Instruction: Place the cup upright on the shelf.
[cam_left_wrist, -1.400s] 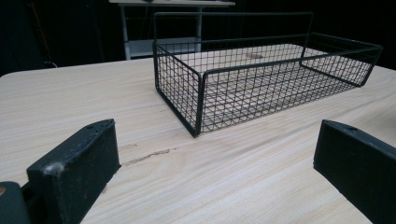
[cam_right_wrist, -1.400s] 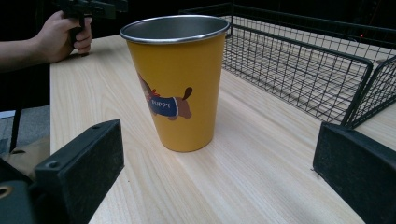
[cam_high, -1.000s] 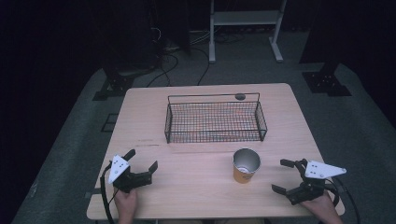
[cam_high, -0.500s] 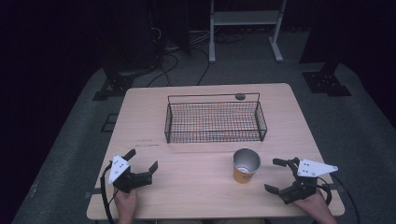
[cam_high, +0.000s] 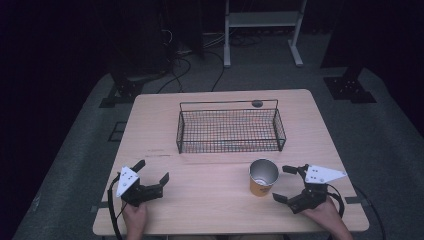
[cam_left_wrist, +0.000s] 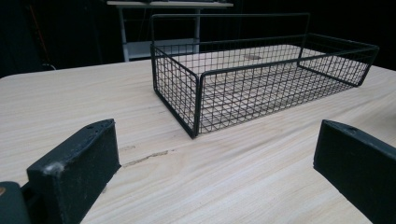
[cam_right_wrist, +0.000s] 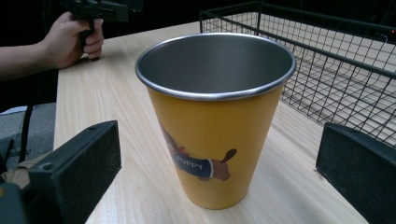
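The yellow cup (cam_high: 263, 177) is standing upright on the tabletop (cam_high: 210, 200), near the front of the wire basket (cam_high: 229, 129). The right claw (cam_high: 289, 184) is sitting just beside the cup with its jaws wide apart and nothing in them. The left claw (cam_high: 150, 176) is resting open too, well apart from the cup. If one jaw is bumping the cup's side while closing, the cup could be tipping over or sliding away.
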